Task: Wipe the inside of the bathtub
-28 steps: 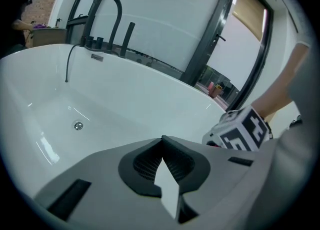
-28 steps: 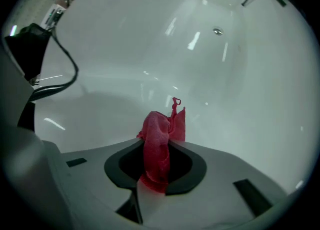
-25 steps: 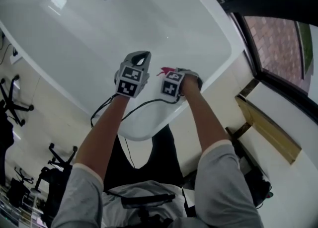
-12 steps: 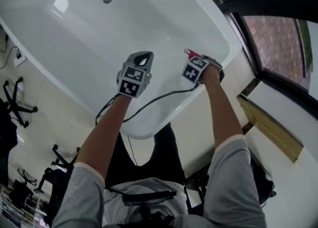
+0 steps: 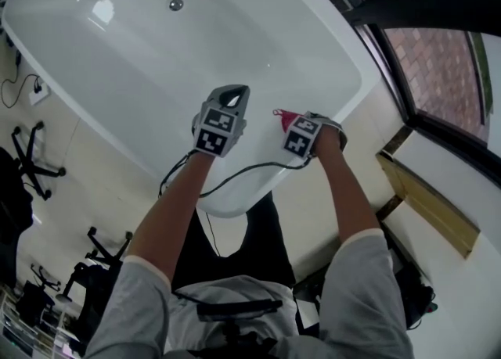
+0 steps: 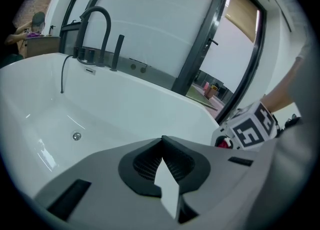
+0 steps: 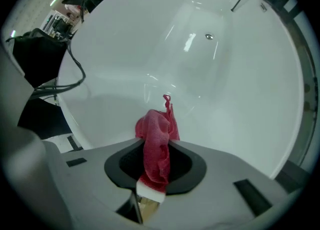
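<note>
A white bathtub (image 5: 117,60) fills the upper head view, with its drain (image 5: 176,4) near the far end. My right gripper (image 5: 286,118) is shut on a red cloth (image 7: 157,141), whose tip (image 5: 279,115) pokes out over the tub's near inner wall. In the right gripper view the cloth bunches between the closed jaws, just above the curved white wall (image 7: 120,73). My left gripper (image 5: 233,96) hangs over the tub to the left of it, jaws closed together with nothing in them (image 6: 162,141).
A black faucet (image 6: 95,33) and hand-shower stand on the tub's far rim. Dark window frames (image 5: 407,107) run along the right. A black cable (image 5: 235,174) trails over the near rim. Office chairs (image 5: 23,162) stand on the floor at left.
My right gripper swung right along the near wall with the cloth, then came back left and slightly down. The left gripper stayed roughly in place.
</note>
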A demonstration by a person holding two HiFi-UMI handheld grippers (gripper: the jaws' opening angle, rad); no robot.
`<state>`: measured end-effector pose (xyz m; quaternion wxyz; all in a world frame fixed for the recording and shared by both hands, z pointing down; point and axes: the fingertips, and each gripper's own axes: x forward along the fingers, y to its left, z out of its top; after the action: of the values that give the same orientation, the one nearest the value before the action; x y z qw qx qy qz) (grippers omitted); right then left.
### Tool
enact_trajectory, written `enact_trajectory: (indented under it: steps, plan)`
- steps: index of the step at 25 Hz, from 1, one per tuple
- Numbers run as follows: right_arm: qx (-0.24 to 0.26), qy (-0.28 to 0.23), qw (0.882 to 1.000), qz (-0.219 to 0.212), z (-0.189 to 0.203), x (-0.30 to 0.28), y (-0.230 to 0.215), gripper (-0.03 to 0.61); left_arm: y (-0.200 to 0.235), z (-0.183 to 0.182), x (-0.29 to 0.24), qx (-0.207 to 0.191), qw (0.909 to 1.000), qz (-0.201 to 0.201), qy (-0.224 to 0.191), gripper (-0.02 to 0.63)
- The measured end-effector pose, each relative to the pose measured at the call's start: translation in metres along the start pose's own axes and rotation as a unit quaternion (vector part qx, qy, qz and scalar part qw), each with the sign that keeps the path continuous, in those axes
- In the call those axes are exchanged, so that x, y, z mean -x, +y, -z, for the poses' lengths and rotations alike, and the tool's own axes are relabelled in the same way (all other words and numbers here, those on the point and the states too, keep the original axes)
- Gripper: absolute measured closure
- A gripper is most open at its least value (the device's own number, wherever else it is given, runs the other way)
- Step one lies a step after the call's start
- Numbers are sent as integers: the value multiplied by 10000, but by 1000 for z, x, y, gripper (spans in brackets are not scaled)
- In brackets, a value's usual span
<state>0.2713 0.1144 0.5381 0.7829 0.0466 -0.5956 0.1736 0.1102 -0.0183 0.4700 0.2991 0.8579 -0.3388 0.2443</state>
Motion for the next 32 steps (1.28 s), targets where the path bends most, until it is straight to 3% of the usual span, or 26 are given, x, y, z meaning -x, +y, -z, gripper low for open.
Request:
enact_trajectory:
  steps: [4,7,11,21,25,28,32]
  plan:
    - [-528,404,9955,674,38,8,-72,491,4,2,5,-40,10000,-55,36,611]
    - [-824,508,9912,908,55,17,-98,492,-1,2,5,-66,10000,-42,54,611]
    - [-728,473,9911,1012,53,23,-81,492,-14,0,8,-130,9999,18,70,611]
    - [-703,-50,9958,582,20,30,6,492,-23,-21,42,-412,9991,7,66,611]
    - [-862,-107,9947,556,11,28,12,492,-16,-31,55,-548,9985,45,35,611]
    - [-1573,-543,9829,786,8,42,3,491,-12,-41,68,-713,9974,116,-42,611]
    - [-2614,-1645,9408,1393,2,90,-6,491,-1,-63,99,-882,9956,190,-241,611]
